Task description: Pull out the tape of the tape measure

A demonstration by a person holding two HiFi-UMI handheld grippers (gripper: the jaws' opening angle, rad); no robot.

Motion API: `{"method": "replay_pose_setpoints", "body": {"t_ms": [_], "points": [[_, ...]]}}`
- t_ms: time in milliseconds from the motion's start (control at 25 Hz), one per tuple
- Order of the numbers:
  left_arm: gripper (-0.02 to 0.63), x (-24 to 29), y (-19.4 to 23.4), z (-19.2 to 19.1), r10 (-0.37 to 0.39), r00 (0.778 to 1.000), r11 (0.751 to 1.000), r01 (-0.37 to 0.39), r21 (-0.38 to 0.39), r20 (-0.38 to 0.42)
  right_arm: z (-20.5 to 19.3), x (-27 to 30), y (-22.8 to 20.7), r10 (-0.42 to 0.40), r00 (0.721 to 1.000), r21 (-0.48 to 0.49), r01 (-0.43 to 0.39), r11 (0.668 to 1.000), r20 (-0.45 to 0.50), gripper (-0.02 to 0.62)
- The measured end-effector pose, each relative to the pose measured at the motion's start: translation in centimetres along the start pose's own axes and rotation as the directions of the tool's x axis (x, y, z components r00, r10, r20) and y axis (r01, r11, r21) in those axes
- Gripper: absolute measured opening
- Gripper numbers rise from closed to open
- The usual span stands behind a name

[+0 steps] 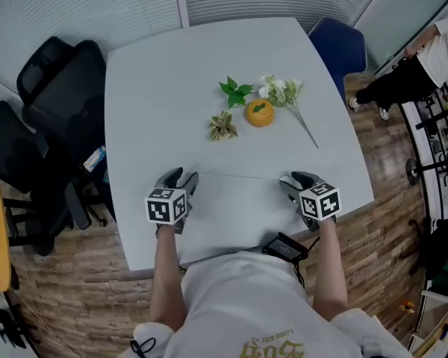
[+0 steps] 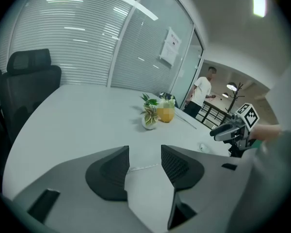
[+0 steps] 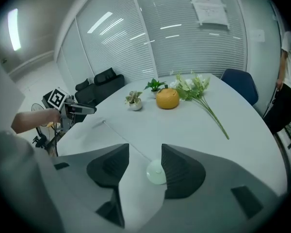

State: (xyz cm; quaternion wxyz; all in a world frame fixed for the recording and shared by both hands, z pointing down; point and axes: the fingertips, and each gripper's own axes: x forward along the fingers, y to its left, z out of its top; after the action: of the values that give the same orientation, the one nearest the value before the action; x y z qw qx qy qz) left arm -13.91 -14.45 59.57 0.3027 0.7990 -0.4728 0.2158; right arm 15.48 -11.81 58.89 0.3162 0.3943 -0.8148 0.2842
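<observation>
Your left gripper has its jaws spread wide with nothing clamped; the end of the thin tape lies on the table in the gap between them. Your right gripper stands just as wide and grips nothing; the pale round tape measure case rests on the table in its gap, close to one jaw. In the head view the drawn-out tape runs straight between both grippers, nearer you than the orange pot
</observation>
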Motion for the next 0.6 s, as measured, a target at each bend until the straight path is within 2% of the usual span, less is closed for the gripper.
{"method": "replay_pose_setpoints", "body": {"t_ms": [160, 440, 520, 600], "points": [[0.208, -1.4, -2.0, 2.1, -0.059, 0.992, 0.998, 0.062, -0.022, 0.11, 3.2, -2.1, 1.8, 0.042, 0.988, 0.066, -0.052, 0.996, 0.148, 0.204], [0.185, -5.6, -4.9, 6.2, -0.115, 0.96, 0.993, 0.113, 0.022, 0.256, 8.1, -5.5, 4.9, 0.039, 0.939, 0.054, -0.061, 0.997, 0.343, 0.149], [0.156, -6.6, -5.7, 7.4, -0.127, 0.947, 0.992, 0.118, 0.048, 0.296, 8.9, -6.1, 5.4, 0.026, 0.923, 0.065, -0.055, 0.996, 0.383, 0.113], [0.088, -7.7, -6.2, 8.5, -0.128, 0.933, 0.991, 0.108, 0.078, 0.337, 9.6, -6.8, 5.9, 0.012, 0.908, 0.069, -0.045, 0.997, 0.418, 0.073]]}}
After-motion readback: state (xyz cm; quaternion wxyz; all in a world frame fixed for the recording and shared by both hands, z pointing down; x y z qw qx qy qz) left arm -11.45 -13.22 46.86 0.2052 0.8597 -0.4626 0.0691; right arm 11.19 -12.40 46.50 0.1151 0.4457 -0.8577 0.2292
